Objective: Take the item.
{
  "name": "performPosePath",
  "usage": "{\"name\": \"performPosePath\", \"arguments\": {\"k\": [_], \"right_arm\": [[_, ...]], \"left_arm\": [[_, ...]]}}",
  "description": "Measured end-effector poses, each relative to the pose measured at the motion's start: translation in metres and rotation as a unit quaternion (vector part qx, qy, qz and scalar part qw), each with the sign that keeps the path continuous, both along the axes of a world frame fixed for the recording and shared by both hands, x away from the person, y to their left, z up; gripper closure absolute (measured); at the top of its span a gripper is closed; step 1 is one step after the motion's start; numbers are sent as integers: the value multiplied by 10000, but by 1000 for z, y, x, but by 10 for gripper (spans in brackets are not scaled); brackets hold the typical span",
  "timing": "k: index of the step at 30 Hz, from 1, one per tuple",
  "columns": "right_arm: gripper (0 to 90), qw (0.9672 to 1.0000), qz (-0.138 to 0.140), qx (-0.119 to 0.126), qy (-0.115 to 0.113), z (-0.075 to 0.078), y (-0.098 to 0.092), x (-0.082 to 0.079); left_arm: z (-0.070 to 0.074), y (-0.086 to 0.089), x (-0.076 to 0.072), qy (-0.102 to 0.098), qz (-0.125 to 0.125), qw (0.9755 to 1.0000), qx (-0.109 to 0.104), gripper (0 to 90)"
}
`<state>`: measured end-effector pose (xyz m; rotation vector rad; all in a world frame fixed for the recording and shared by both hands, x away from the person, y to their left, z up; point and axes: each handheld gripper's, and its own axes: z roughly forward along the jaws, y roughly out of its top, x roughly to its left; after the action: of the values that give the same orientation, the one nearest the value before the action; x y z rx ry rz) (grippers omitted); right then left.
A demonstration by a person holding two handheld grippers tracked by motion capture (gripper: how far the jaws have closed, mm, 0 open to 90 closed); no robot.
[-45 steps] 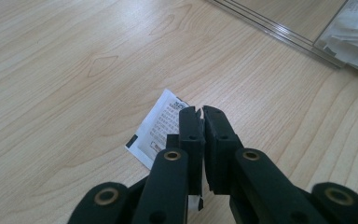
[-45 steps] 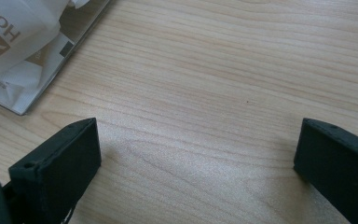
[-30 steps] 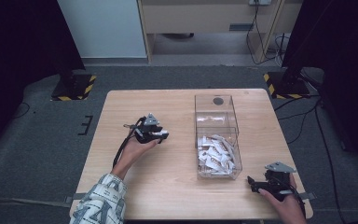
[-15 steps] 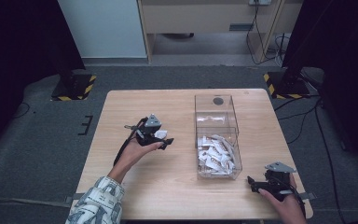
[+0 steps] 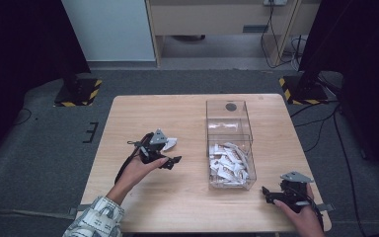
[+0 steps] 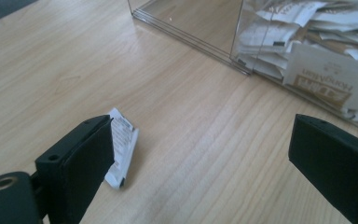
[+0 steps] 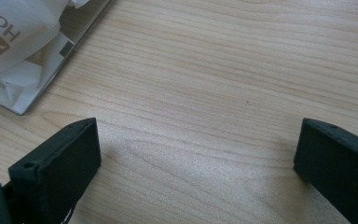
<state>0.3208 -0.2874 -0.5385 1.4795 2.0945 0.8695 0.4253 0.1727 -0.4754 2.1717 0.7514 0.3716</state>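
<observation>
I have the left tool over the middle-left of the wooden worktop, held in the left hand, its jaws spread wide with nothing between them. Through the left gripper view the two black jaws rise from the bottom corners, far apart. A single white paper packet lies flat on the wood just beside the inner face of the jaw at that view's left, partly hidden behind it; I cannot tell whether it touches the jaw. In the high view the same packet shows as a white scrap next to the grey plate on top of the tool.

The clear plastic box stands to the right of the left tool, apart from it, on the right half of the worktop. Its nearer part holds a heap of white packets; its farther part looks bare apart from a dark round spot at the back. In the left gripper view the box's corner and packed sachets press against the clear wall ahead.

The right tool sits near the worktop's front right corner, in the right hand, jaws pointing left toward the box. Its jaws are also wide apart over bare wood, with the box's lower corner at the upper left of the right gripper view.
</observation>
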Motion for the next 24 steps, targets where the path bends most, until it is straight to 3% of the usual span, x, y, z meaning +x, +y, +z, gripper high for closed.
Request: {"name": "performPosePath", "arguments": {"k": [16,24], "right_arm": [[8,10000,0,0,-1,0,0,0],[9,10000,4,-4,-6,0,0,0]], "left_arm": [[-23,23,-28,158,50,9998,110,51],[-41,44,-36,348,335,9984,281,49]]}}
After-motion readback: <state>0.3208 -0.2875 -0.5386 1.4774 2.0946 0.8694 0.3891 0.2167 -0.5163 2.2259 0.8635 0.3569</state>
